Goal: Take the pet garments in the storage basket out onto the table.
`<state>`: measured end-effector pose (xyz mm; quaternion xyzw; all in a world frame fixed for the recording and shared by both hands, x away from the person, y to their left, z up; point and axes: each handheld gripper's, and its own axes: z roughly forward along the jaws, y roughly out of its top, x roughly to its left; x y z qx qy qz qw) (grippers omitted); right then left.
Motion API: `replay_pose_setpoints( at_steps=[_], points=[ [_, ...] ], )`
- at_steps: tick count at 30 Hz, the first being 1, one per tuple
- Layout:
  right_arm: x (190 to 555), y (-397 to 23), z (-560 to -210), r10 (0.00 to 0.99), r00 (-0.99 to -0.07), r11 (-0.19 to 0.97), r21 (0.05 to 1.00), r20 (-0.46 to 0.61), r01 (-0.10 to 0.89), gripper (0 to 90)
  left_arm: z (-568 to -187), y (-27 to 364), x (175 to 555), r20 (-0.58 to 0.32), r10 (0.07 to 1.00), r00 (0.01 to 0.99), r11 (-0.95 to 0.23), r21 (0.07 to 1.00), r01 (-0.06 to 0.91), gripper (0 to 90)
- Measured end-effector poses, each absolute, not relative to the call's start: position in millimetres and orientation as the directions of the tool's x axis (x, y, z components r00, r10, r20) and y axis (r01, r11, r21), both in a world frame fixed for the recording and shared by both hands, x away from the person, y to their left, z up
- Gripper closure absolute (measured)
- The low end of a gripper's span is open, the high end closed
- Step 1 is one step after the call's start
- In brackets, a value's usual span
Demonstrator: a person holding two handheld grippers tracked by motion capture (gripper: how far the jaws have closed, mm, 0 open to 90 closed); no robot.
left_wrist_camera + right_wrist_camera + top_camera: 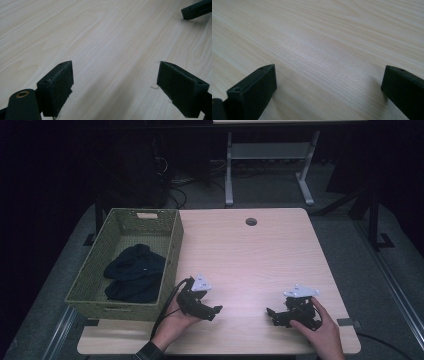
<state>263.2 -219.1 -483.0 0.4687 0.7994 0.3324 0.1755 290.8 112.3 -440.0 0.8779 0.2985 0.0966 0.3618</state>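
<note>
On a pale wooden bench [260, 250], the left hand-held gripper [216, 310] and right hand-held gripper [270, 312] rest near the front edge, jaws spread and empty, apparently between steps; dark blue cloth [135, 272] lies in the green woven basket [172, 247] at left, likely the next reach.

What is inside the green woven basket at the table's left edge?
The green woven basket holds crumpled dark navy cloth lying toward its near end; bare basket floor shows beyond. Anything under the cloth is covered, and whether it is one piece or several cannot be told.
</note>
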Motion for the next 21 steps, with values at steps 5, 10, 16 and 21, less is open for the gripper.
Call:
replay_pose_setpoints(
  at_steps=[5,10,16,21],
  points=[
    [263,-219,-483,0.864,-0.502,0.342,0.696,0.031,0.631,0.0,-435,116,293,-0.059,0.6,0.798,-0.55,0.693,0.466,13.2],
    [263,-219,-483,0.864,-0.502,0.342,0.696,0.031,0.631,0.0,-428,117,293,-0.064,0.603,0.795,-0.546,0.693,0.47,13.3],
    [263,-219,-483,0.864,-0.503,0.342,0.696,0.031,0.631,0.0,-421,117,292,-0.071,0.604,0.794,-0.543,0.693,0.475,13.3],
    [263,-219,-483,0.864,-0.502,0.342,0.696,0.031,0.631,0.0,-415,116,292,-0.059,0.596,0.801,-0.556,0.69,0.464,13.4]
  ],
)
